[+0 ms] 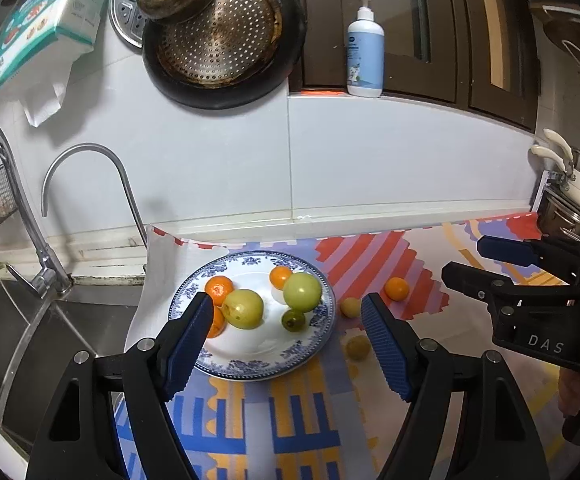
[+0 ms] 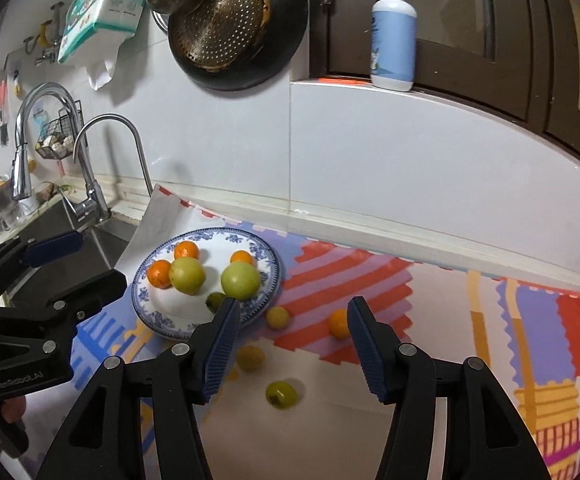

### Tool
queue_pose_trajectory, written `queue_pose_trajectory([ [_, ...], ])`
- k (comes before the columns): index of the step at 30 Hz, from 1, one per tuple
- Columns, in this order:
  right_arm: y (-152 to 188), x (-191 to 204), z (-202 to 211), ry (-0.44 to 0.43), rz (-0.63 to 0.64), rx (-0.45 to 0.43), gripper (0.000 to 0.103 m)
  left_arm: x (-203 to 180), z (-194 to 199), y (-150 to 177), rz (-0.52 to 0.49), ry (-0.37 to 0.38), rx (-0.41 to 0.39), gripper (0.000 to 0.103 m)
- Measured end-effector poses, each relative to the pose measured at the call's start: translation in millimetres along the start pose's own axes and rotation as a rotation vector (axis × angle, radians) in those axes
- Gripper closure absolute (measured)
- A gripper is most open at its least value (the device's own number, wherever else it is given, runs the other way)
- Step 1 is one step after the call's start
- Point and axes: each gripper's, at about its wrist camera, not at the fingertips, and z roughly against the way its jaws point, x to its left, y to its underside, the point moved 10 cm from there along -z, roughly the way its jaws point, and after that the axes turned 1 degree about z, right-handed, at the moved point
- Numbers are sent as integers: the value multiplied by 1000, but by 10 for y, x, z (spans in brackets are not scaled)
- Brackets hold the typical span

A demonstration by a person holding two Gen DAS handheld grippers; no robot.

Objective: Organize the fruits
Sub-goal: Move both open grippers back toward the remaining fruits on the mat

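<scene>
A blue-and-white plate [image 1: 314, 352] [image 2: 146, 308] sits on the patterned mat and holds two green apples [image 1: 302, 291] [image 2: 240, 281], several small oranges [image 1: 218, 289] [image 2: 159, 273] and a small dark green fruit [image 1: 293, 320]. On the mat right of the plate lie two small yellow fruits [image 1: 350, 307] [image 2: 277, 317], an orange [image 1: 396, 289] [image 2: 338, 323] and a small green fruit [image 2: 280, 394]. My left gripper [image 1: 286, 312] is open and empty, above the plate's near side. My right gripper [image 2: 290, 312] is open and empty, above the loose fruits; it also shows in the left wrist view [image 1: 466, 258].
A sink [image 1: 30, 340] with two faucets [image 1: 86, 188] lies left of the mat. A dark pan with a strainer [image 1: 226, 40] hangs on the wall. A soap pump bottle [image 1: 365, 52] stands on the ledge by the window. Pots sit at the far right [image 1: 562, 216].
</scene>
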Motion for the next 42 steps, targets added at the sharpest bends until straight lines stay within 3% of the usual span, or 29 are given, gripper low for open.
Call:
queue_pose_trajectory([
  [7, 124, -89, 116, -8, 4, 5, 46, -180, 58, 78, -4, 14, -9, 27],
  [17, 384, -28, 78, -30, 34, 49, 46, -373, -57, 243, -147, 80, -12, 28],
  [29, 802, 97, -346, -79, 14, 172, 46, -551, -424, 575, -368, 189, 67, 38],
  [37, 914, 126, -602, -106, 20, 209, 47, -618, -769, 754, -412, 252, 136, 44],
  [42, 970, 122, -726, -122, 15, 233, 48, -650, -983, 831, -403, 285, 177, 53],
])
